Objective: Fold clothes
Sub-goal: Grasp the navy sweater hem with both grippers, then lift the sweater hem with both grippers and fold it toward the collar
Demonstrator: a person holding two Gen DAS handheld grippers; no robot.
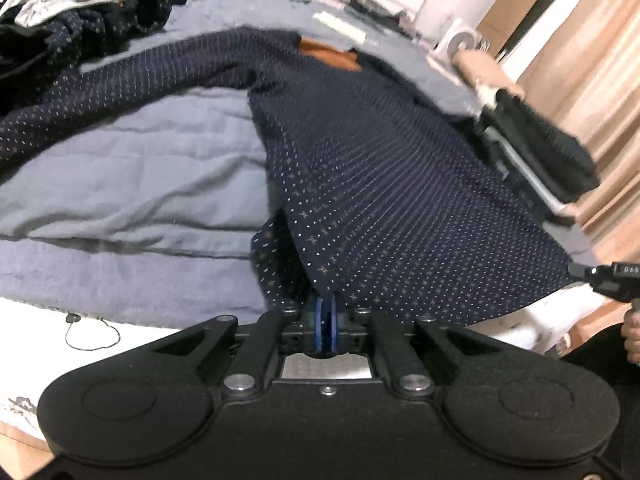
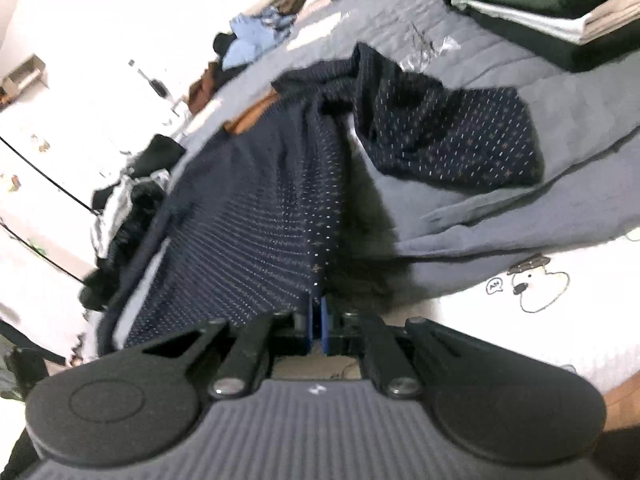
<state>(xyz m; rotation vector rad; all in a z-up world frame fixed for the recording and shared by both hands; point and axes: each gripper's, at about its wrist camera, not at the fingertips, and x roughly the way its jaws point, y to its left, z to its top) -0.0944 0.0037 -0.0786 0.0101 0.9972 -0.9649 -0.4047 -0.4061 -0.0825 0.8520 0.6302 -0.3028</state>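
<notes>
A navy shirt [image 1: 380, 168] with small pale dots and a brown collar lining [image 1: 328, 54] lies spread on a grey-blue quilt [image 1: 140, 176]. My left gripper [image 1: 326, 308] is shut on the shirt's near hem, the blue pads pinching the cloth, which rises taut from the bed. One sleeve [image 1: 132, 76] stretches away to the left. In the right wrist view my right gripper [image 2: 318, 304] is shut on the other hem corner of the shirt [image 2: 260, 216], lifted off the quilt [image 2: 540, 208]. The other sleeve [image 2: 452, 140] lies crumpled to the right.
A heap of unfolded clothes [image 1: 80, 12] sits at the far left of the bed. A stack of folded garments [image 2: 540, 12] stands at the far right, also seen as a folded stack [image 1: 540, 148]. A white sheet with a cartoon drawing [image 2: 536, 284] borders the quilt. A hand [image 1: 632, 336] shows at the right edge.
</notes>
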